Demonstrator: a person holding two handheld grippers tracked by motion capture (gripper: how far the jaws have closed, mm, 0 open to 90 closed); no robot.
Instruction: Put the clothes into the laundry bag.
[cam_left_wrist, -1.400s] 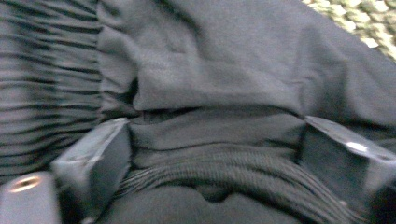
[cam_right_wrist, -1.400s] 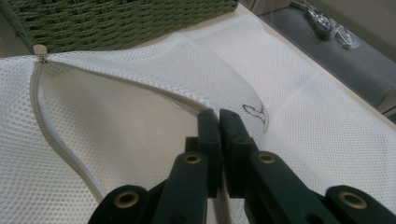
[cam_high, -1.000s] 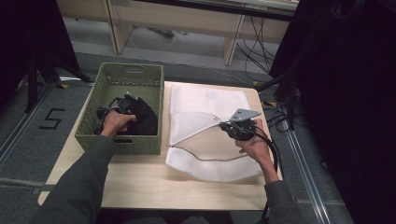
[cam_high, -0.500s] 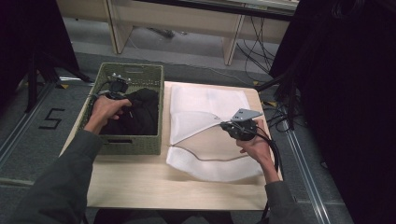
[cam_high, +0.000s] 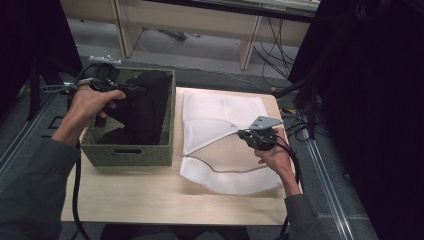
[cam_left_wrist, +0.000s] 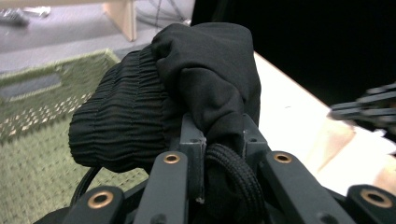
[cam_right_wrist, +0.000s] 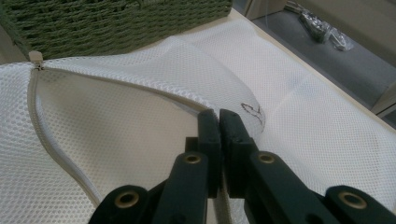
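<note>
A black garment (cam_high: 145, 107) with a ribbed elastic band (cam_left_wrist: 116, 126) hangs over the green woven basket (cam_high: 125, 152), partly lifted out of it. My left gripper (cam_high: 132, 90) is shut on a bunched fold of it (cam_left_wrist: 224, 135), with a black cord beside the jaws. A white mesh zip bag (cam_high: 220, 107) lies on the wooden table (cam_high: 150, 200) to the right of the basket. My right gripper (cam_high: 240, 132) is shut on the upper edge of the bag's opening (cam_right_wrist: 219, 126) and holds that flap raised. The zip's pull (cam_right_wrist: 35, 58) sits at the end of the opening nearest the basket.
The basket (cam_right_wrist: 93, 23) stands right against the bag's left side. Table legs and loose cables (cam_high: 280, 30) are on the floor beyond the table's far edge. Dark curtains close off the right side, and the table's right edge (cam_high: 280, 115) is close to my right hand.
My left hand has risen and moved toward the far end of the basket, pulling the black garment up with it. The right hand and the bag flap have stayed where they were.
</note>
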